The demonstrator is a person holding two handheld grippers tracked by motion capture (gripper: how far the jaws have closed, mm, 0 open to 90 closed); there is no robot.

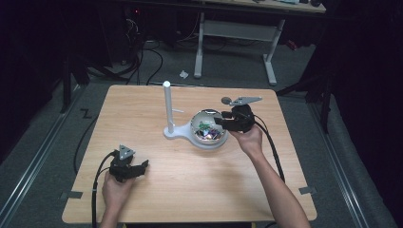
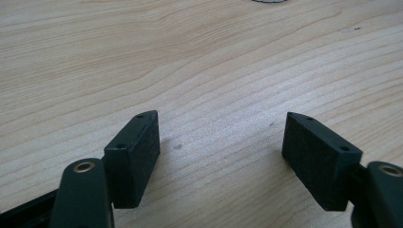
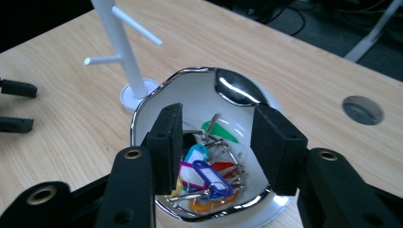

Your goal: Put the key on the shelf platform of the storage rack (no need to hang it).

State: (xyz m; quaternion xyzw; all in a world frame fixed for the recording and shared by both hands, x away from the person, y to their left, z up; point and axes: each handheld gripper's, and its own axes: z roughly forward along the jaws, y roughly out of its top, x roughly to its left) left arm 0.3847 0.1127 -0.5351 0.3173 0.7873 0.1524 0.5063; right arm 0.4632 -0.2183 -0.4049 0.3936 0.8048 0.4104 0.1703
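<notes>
We find the tangle of coloured plastic key tags on metal rings [image 3: 209,173] lying at the bottom of the shiny chrome bowl [image 3: 237,88], which sits on the round base of the white peg stand [image 3: 124,45] near the middle of the light wooden table [image 1: 190,185]. The right gripper [image 3: 216,147] hangs over the bowl, jaws spread wide on either side of the tags with nothing between the pads. In our judgement the step is picking one tag out: we would come straight down, single out the blue tag [image 3: 206,173] on top, close on its flat body rather than a ring, and keep clear of the bowl's wall. The left gripper [image 2: 221,142] rests low over bare wood, jaws wide and empty, well apart from the bowl.
</notes>
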